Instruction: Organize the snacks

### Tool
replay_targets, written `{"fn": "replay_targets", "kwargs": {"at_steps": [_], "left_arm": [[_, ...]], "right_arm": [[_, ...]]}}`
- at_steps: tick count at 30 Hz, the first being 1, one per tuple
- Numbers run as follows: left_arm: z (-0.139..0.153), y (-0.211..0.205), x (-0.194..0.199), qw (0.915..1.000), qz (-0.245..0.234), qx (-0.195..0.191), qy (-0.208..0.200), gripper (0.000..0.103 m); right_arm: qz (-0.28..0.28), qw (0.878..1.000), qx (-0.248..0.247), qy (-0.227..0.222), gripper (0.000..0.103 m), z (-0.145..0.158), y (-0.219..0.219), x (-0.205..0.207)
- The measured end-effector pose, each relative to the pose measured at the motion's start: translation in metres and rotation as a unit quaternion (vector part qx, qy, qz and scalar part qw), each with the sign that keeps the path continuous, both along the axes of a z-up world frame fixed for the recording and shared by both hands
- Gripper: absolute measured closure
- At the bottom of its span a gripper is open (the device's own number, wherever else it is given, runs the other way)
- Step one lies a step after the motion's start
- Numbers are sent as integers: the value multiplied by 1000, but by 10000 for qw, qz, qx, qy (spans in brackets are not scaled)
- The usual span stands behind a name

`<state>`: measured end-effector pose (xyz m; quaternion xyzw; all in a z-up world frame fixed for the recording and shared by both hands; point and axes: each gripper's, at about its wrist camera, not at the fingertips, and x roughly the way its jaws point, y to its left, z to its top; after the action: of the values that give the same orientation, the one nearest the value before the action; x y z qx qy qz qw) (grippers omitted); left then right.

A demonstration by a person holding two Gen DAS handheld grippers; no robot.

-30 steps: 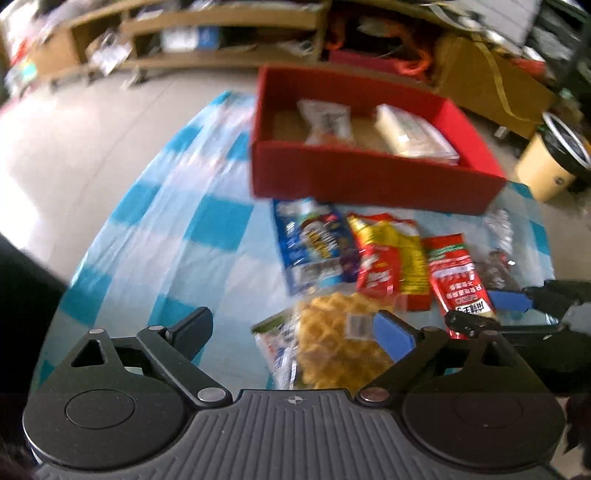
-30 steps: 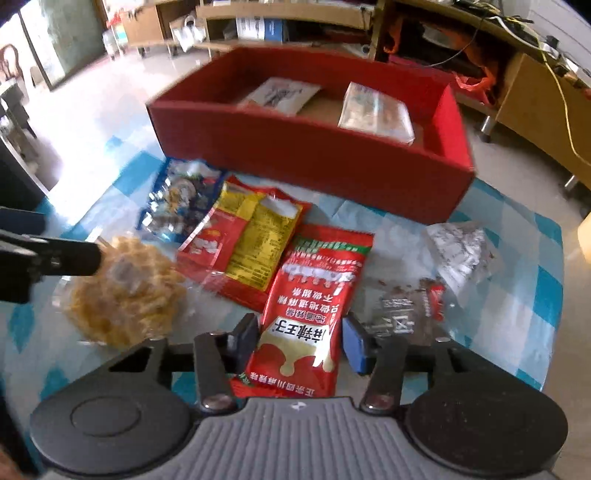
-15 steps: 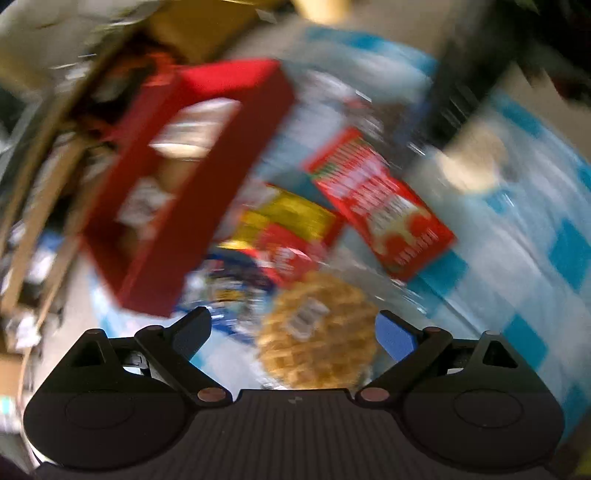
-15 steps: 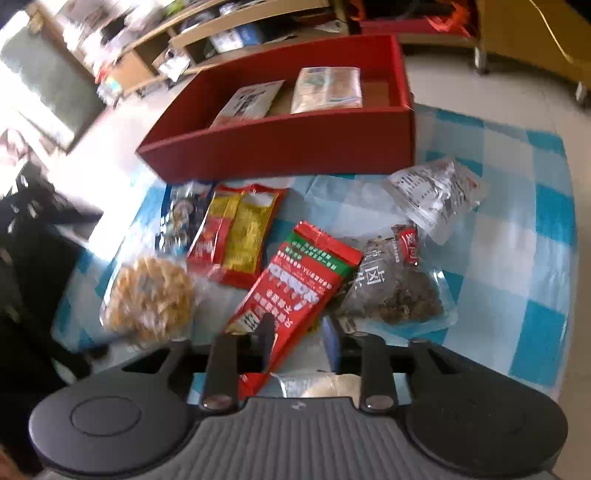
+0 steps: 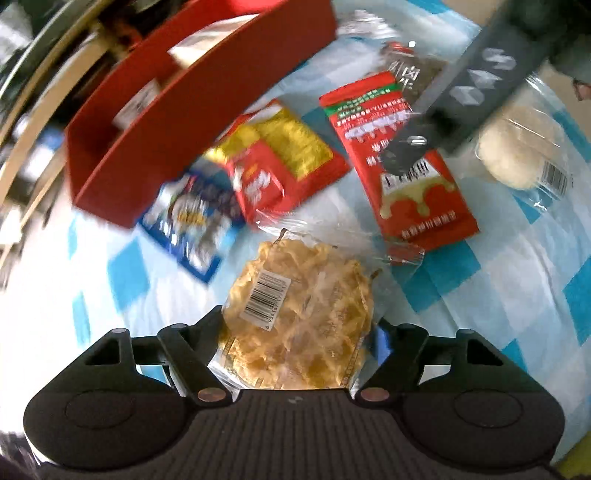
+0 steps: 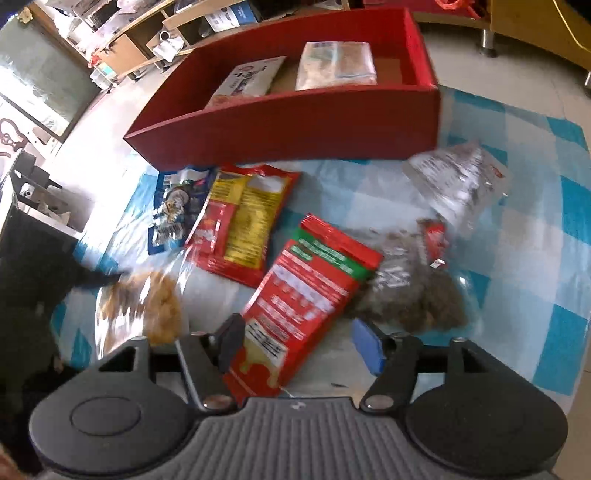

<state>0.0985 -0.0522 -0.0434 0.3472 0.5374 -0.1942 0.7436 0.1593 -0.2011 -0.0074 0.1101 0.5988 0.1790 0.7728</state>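
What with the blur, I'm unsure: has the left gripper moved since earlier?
Yes. The left gripper turned and closed in on the waffle pack; the red box swung from ahead to upper left.

Cluttered workroom: wooden shelving [image 6: 147,33], cables, tiled floor.

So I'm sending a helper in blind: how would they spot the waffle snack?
Start from the red box on the blue checked cloth; a row of packets lies in front of it. The waffle lies nearest, between the left gripper fingers: the only round, golden, grid-patterned one, in clear wrap with a white barcode sticker.
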Motion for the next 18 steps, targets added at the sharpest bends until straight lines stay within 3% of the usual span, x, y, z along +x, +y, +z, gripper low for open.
{"fn": "replay_targets", "kwargs": {"at_steps": [2,5,9,15,18], "left_arm": [[1,1,-15,9996,245,14,-158,23],[7,9,-31,9964,690,-278,-414,23],[17,21,-35,9852,1444,-643,-665,23],[22,28,-35,9791,1797,-604,-743,25],[27,36,-35,9762,1878,-711,-822,26]], "right_arm": [[42,10000,-63,-7,28,-2,13,0],[115,9995,-278,-93,20,-5,32,-3],[227,9976,-584,-285,0,-11,54,-8],[381,9873,-1459,-509,0,-19,86,-13],[274,9879,-1416,-571,0,-19,83,-15]]}}
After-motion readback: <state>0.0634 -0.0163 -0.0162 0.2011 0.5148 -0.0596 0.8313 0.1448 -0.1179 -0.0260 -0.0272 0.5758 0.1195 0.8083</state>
